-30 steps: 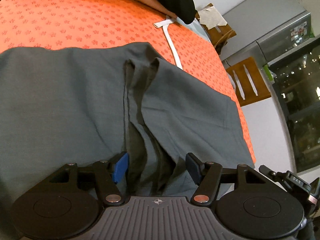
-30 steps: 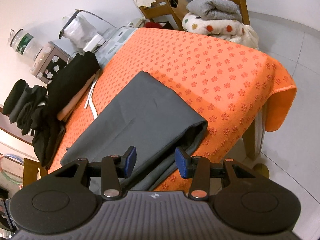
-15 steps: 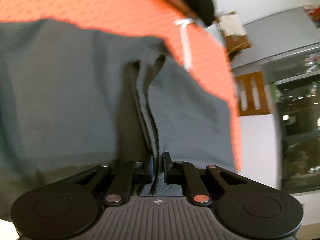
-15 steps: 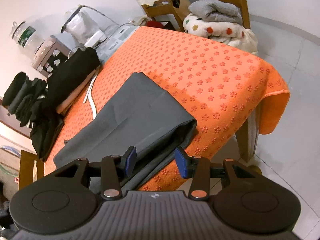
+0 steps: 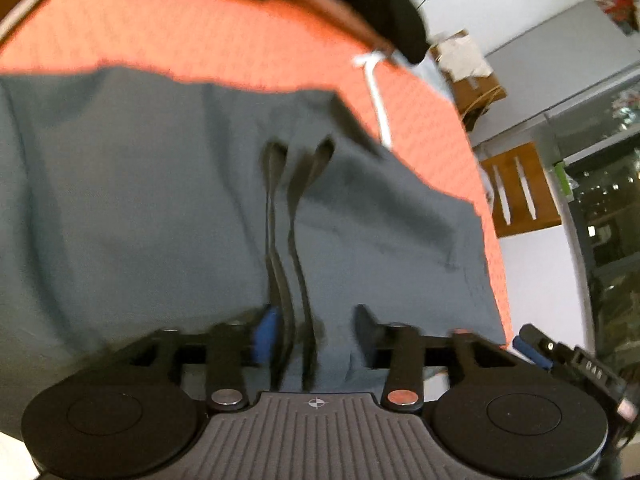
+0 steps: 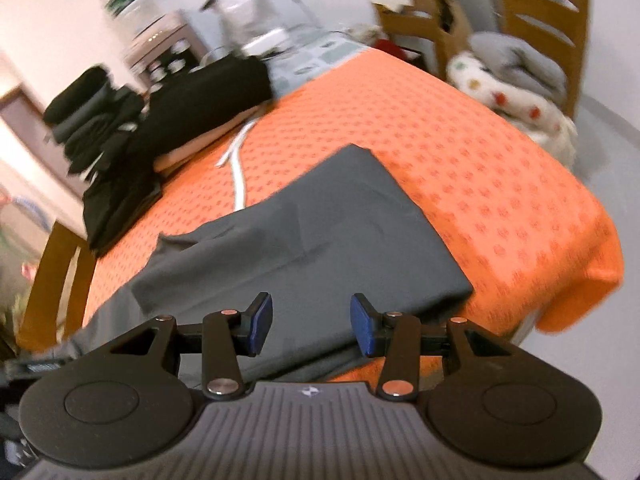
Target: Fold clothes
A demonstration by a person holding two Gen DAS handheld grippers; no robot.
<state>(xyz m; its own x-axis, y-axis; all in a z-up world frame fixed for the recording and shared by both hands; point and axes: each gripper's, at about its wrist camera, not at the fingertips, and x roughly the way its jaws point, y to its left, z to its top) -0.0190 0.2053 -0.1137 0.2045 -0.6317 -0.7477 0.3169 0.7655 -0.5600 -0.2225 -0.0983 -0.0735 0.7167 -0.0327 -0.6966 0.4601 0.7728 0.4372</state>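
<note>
Flat dark grey folded cloth garment point(image 6: 320, 240) lies on the counter with the orange flower-print cover point(image 6: 460, 152); in the right wrist view it runs from centre down to 7 o'clock. Its near end reaches the counter's front edge; its right corner sits near the edge at 4 o'clock, where the cover hangs down. Bare orange stretch from 12 to 3 o'clock. A stack of black folded clothes point(image 6: 192, 96) is at 10 o'clock, with a white strap point(image 6: 239, 164) between stack and garment.

Left tongs point(image 5: 316, 334): jaws opening, about half apart, raised ridges of the grey garment point(image 5: 160, 220) between them. Blurred; pads look clear of the fabric.

Right tongs point(image 6: 311, 322): jaws about half apart, over the garment's near edge, nothing gripped.

Wooden chair point(image 6: 540, 20) with a grey and dotted bundle at 1 o'clock.
</note>
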